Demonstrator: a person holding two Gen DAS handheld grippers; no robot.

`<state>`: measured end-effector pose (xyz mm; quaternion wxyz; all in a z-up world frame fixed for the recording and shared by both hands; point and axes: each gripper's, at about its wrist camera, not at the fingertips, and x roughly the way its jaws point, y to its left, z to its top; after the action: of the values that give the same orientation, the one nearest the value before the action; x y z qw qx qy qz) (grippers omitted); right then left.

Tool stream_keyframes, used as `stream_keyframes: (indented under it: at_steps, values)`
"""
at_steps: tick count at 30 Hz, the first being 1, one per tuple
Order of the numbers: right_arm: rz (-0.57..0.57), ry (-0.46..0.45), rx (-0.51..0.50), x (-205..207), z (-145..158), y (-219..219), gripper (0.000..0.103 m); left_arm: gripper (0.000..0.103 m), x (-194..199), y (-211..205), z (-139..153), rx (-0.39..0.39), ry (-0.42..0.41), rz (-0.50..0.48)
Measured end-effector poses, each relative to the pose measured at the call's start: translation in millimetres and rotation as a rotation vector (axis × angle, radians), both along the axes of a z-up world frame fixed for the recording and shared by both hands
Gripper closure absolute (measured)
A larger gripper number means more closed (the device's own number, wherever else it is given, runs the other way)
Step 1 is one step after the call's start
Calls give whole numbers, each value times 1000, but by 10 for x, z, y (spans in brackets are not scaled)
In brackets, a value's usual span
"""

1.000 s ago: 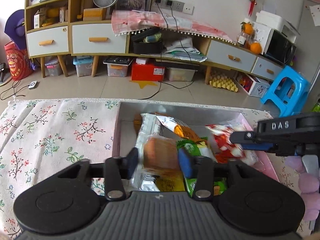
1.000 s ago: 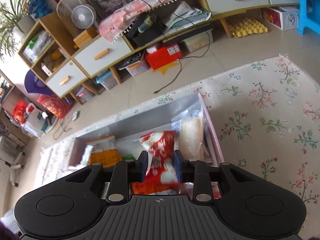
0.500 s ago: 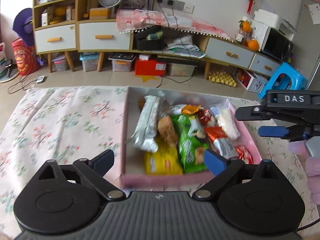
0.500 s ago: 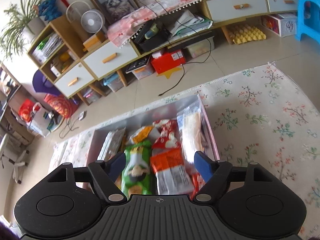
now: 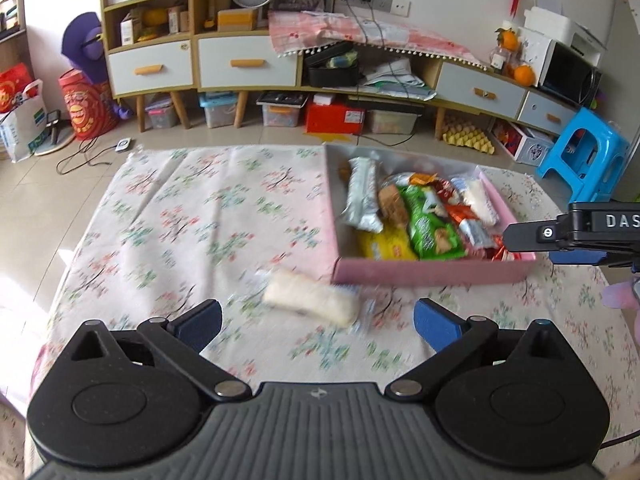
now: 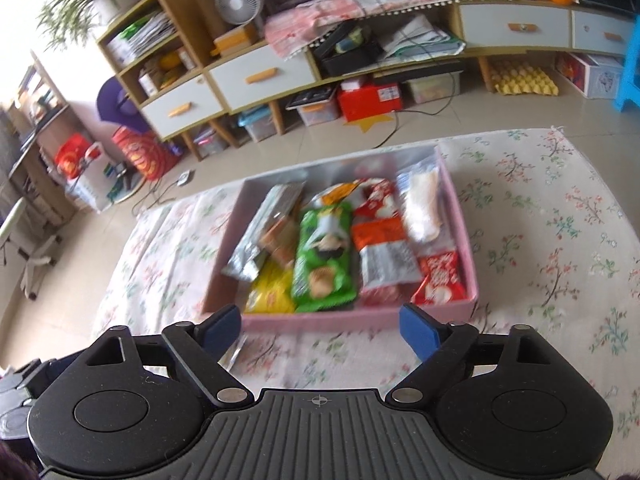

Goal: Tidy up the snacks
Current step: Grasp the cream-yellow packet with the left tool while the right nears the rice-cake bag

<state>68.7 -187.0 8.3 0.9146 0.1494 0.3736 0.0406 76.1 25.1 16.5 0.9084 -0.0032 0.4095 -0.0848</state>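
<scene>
A pink box on the floral cloth holds several snack packets, among them a silver one, a green one and a yellow one. A pale cake in a clear wrapper lies on the cloth just before the box. My left gripper hovers short of that cake, its jaws opening wide with nothing pressed between them. My right gripper hangs before the box's front wall, jaws also opening and empty. The green packet and a red packet lie in the box. The right gripper also shows from the side, at the box's right corner.
The floral cloth spreads left of the box and ends at tiled floor. Low cabinets with storage bins line the far wall. A blue stool stands at the right. A gloved hand holds the right gripper.
Both grippers have opened, letting go of a bread snack and a red packet in the box, and drawn back and up. The wrapped cake has come into view on the cloth.
</scene>
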Motion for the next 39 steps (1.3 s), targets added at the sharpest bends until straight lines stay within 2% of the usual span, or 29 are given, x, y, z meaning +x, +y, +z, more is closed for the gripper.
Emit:
stream_keyframes:
  at_steps: [5,11,20,25,28,31,33,39]
  values:
    - [48,3,-28,-118,-71,208,11,1,-140,155,-64,27,0,10]
    - [85,27,-45,-160,-205,437,11,1,-281,270,-104,92,-10,-21]
    - [160,29,-144,-133,-327,745,11,1,-465,428,-344,112,24,-109]
    - [179,50,-186,-41,-443,818,11,1,-532,572,-502,83,72,-155]
    - [262,7,-222,2,-508,885,11,1,-610,621,-559,87,84,-192]
    - [339,-65,-339,15,-579,991,11,1,-677,658,-593,72,88,-231]
    - [368,-83,-380,50,-628,1045,11,1,-705,666,-605,63,90,-253]
    - [419,-75,-377,163,-725,1170,11,10,-707,617,-658,58,111,-305]
